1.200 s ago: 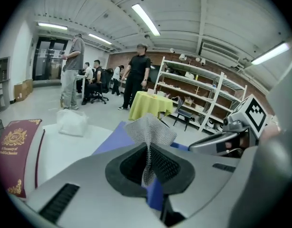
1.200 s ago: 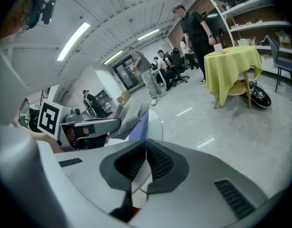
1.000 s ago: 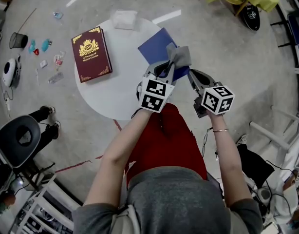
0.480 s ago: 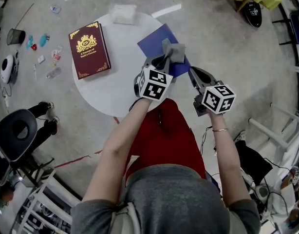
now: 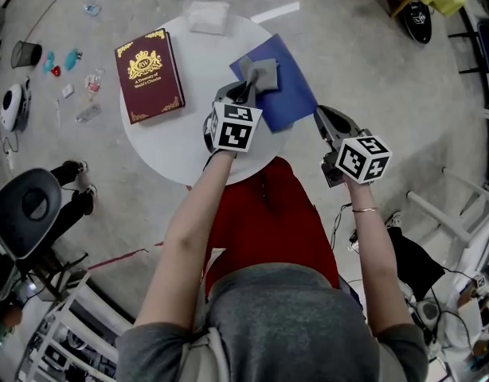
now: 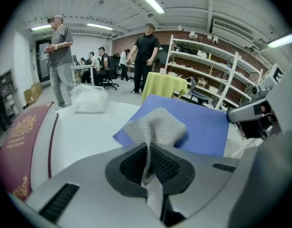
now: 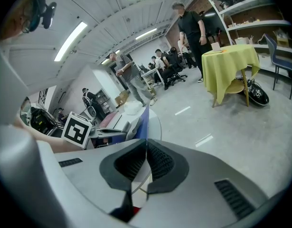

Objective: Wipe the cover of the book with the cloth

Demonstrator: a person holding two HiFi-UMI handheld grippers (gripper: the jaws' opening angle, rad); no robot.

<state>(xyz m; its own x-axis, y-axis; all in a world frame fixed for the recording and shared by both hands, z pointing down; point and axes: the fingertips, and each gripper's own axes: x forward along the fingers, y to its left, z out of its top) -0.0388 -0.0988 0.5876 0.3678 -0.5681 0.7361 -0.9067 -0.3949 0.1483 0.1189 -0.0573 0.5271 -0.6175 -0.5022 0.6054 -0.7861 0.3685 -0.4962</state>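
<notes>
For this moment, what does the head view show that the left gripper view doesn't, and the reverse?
Head view only: the person's forearms, the black round-seated chair and small items on the floor. Left gripper view only: the pinch itself, the left gripper shut on a fold of the grey knitted cloth; people standing; metal shelving. Both: that cloth over the flat blue book, the maroon gold-crested book, the round white table.

Grey knit cloth, bunched, pinched by the left gripper, over the blue book, left side. Book closed, flat, at the table's right edge.
</notes>
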